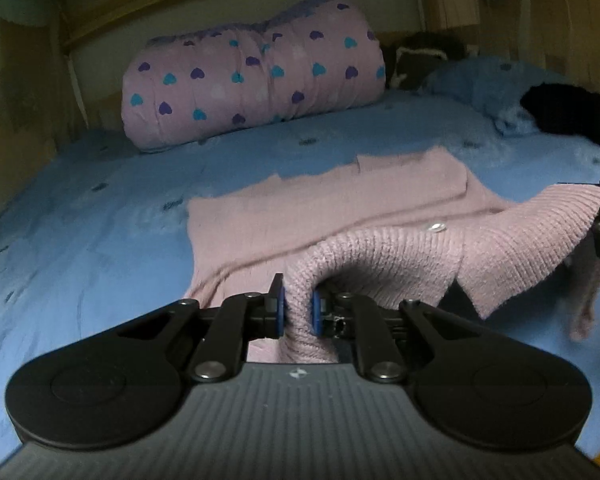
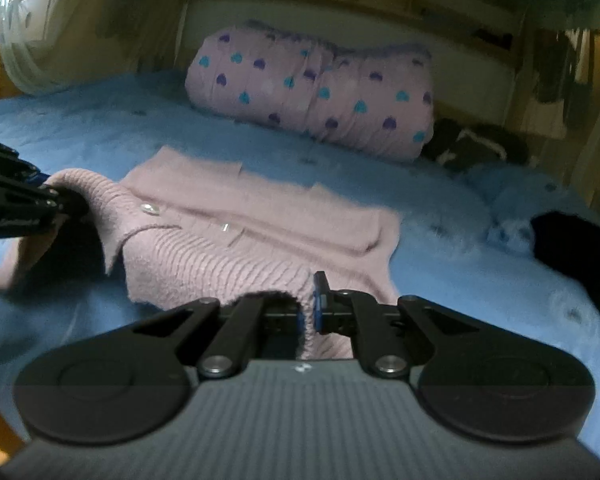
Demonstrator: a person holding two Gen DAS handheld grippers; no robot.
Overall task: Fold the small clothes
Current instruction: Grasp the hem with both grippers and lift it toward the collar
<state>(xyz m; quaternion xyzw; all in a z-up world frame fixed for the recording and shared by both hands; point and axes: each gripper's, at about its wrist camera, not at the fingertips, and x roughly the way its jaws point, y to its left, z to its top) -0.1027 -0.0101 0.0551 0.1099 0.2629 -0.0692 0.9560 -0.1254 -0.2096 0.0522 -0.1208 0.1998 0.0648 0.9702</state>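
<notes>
We see a bed with blue sheet (image 1: 100, 208), rolled pink heart-print quilt (image 1: 252, 84) by wooden headboard (image 1: 112, 4), dim light

bedding: blue bedspread (image 1: 100, 240) with small dark motifs | far end: rolled pink quilt (image 1: 256, 84), purple, teal and white hearts, lying on bedspread | beside quilt: dark garment with white trim (image 1: 424, 56) | right edge: black cloth (image 1: 568, 114) | behind: wooden headboard (image 1: 112, 4)

Left gripper (image 1: 298, 307) shows matte black linkage arms, silver pivot screws, blue finger pads (image 1: 315, 312), round black discs and a ribbed grey body; right gripper (image 2: 309, 312) looks identical.
</notes>
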